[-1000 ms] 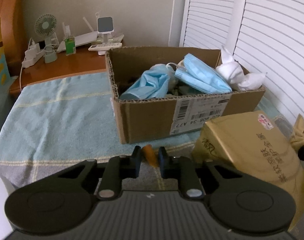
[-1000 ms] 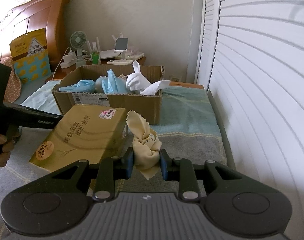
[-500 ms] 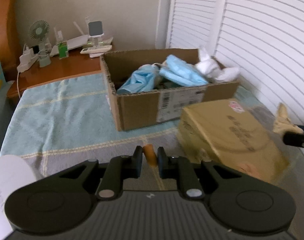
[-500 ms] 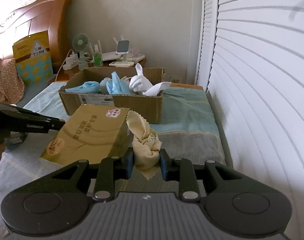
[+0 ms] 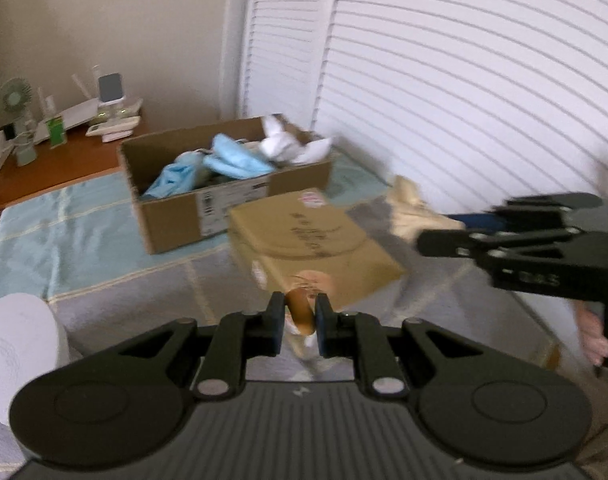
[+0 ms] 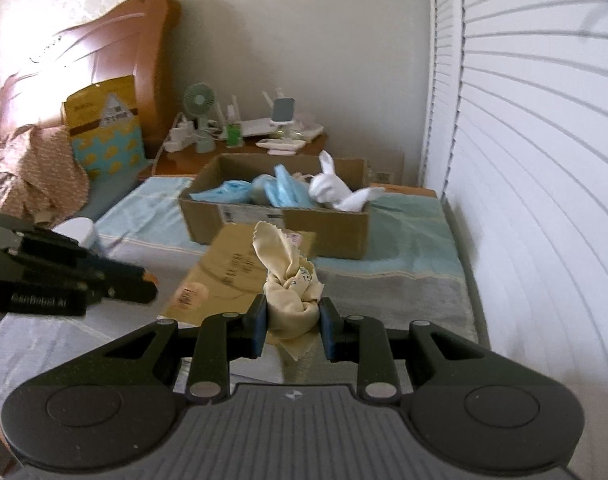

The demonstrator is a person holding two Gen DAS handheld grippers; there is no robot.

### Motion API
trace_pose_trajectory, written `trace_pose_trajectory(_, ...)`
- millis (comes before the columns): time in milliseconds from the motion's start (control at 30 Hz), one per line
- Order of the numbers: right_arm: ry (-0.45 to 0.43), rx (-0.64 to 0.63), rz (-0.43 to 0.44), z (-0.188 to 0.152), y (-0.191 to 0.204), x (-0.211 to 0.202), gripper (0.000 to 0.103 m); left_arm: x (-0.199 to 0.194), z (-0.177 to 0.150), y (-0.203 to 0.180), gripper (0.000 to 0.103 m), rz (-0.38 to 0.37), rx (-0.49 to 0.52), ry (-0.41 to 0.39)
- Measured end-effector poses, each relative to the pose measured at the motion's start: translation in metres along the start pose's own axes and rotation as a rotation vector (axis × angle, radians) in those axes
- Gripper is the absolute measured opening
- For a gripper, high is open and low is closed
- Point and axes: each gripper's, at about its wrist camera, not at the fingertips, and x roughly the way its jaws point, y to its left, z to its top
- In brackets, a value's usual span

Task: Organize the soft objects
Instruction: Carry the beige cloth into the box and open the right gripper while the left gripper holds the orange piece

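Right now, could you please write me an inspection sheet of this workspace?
Surface: bed under a blue and grey blanket.
Job's things: cardboard box holding blue masks and white cloth; tan packet lying in front of it.
Clutter: white roll at the left edge.
Grippers: right gripper shut on a bunched cream cloth; left gripper shut on a small orange-brown piece.
Cables: white power strip on the nightstand.
Surroundings: desk fan, headboard, louvred doors.

Daylight glares through the white blinds (image 6: 544, 160) on the right, the left-wrist view smears with motion blur, and fisheye bending darkens both frames' corners.
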Motion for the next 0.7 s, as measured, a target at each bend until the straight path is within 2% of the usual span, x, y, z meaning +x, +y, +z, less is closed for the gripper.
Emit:
trace_pose_trajectory(333,-0.027,-0.106,0.066,0.045,0.019,0.016,0.031,-0.021,-0.005,-0.012,0.014,-0.039,0.018,-0.052)
trace_pose_trajectory(500,-0.012,-0.149,0.105,0.079,0.024,0.047,0.031,-0.023,-0.006,-0.011,0.014,-0.037,0.025,-0.058)
trace_pose_trajectory(700,0.05,-0.16,0.145,0.108,0.035,0.092,0.031,-0.025,-0.006,-0.008,0.014,-0.037,0.023,-0.065)
